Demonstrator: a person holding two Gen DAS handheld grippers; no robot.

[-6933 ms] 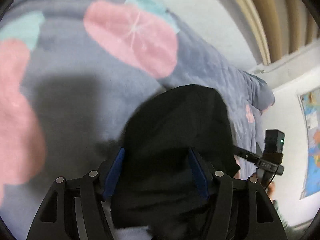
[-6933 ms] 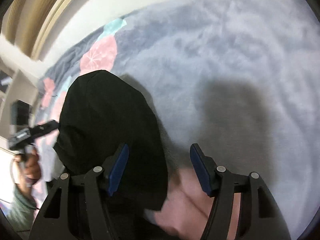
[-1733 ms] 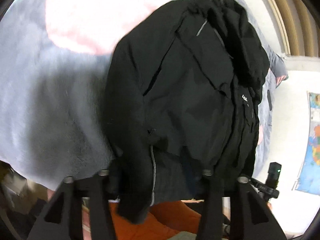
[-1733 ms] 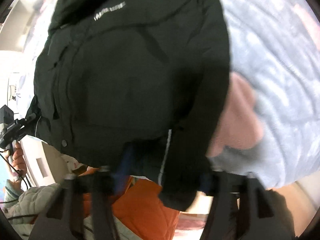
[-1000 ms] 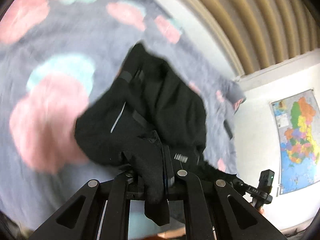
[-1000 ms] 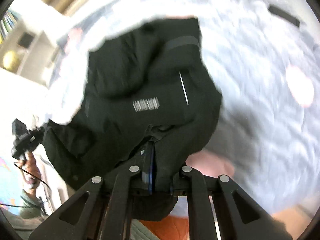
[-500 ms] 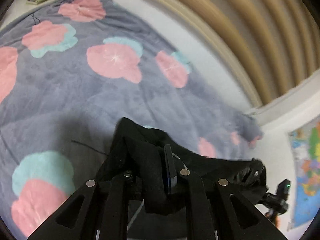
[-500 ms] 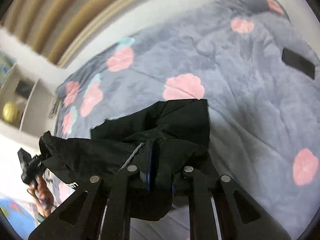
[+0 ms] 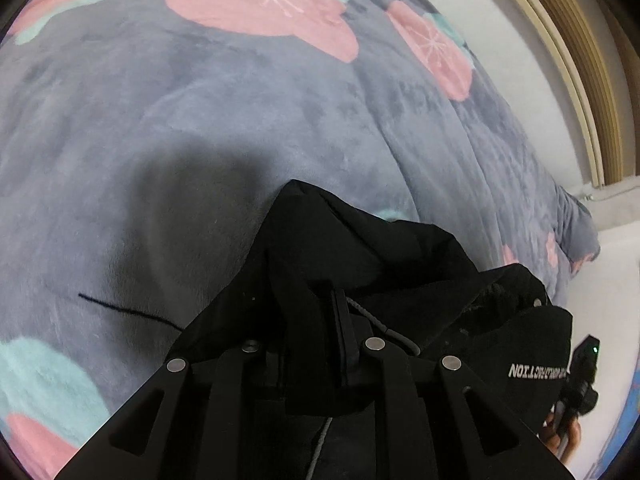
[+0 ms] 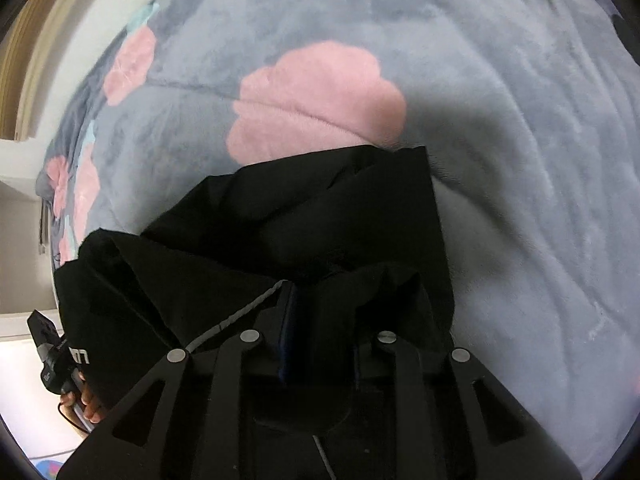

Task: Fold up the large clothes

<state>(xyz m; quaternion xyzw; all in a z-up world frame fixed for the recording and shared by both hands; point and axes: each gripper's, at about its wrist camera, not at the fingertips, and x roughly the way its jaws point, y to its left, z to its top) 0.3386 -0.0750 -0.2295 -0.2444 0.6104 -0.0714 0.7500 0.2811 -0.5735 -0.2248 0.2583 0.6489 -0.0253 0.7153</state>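
Observation:
A black jacket (image 9: 360, 248) with white lettering lies bunched on a grey blanket (image 9: 200, 120) printed with pink flowers. My left gripper (image 9: 312, 320) points steeply down over the jacket's near edge. Its jaws are opening a little, and a thick fold of black fabric is still pinched between them. In the right wrist view the jacket (image 10: 320, 208) spreads to the left over the blanket (image 10: 520, 120). My right gripper (image 10: 320, 312) is also opening slightly, a wad of jacket fabric filling the gap beside its blue pad (image 10: 286, 340).
A hand holding a black device (image 9: 584, 376) shows past the jacket's far end, and again in the right wrist view (image 10: 48, 348). A loose dark thread (image 9: 120, 308) lies on the blanket. White wall and beige curtain (image 9: 600, 60) border the bed.
Both grippers have swung forward and down toward the bed, carrying the jacket. The jacket hung spread below them before; now it rests bunched on the blanket. Both pairs of jaws have parted slightly.

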